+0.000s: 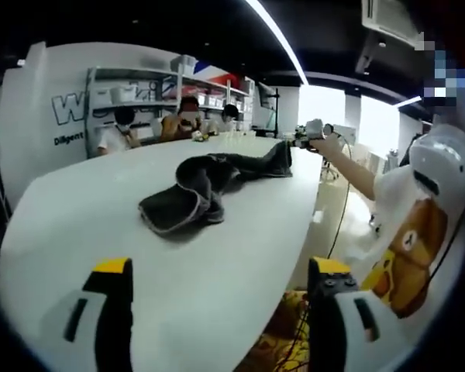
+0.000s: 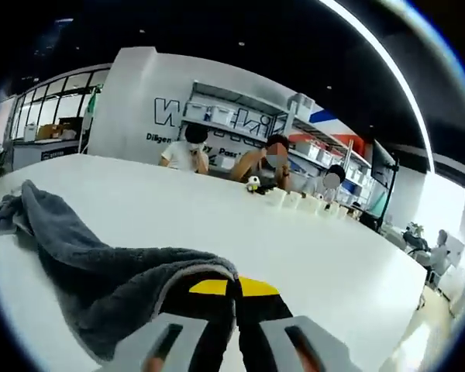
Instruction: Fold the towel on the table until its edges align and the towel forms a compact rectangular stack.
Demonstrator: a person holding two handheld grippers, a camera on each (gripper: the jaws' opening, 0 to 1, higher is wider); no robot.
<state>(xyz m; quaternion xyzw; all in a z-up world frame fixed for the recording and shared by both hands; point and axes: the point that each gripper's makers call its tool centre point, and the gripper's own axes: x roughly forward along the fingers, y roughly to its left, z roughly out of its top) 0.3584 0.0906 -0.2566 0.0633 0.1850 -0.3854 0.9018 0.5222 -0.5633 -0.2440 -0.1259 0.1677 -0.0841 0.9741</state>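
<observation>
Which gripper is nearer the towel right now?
Right. The right gripper is shut on an edge of the grey towel, which drapes right at its jaws. The left gripper is open and held back over bare table, apart from the towel.

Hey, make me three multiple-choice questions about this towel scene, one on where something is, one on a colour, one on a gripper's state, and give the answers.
1. Where does the towel lie?
A. on the white table
B. on the floor
C. on a shelf

2. What colour is the towel?
A. red
B. dark grey
C. yellow

3. How does the right gripper stand?
A. wide open, apart from the towel
B. shut on nothing
C. shut on the towel's edge

Answers:
1 A: the left gripper view shows it crumpled on the tabletop.
2 B: it reads dark grey in both views.
3 C: in the right gripper view the jaws meet with grey cloth draped against them.
</observation>
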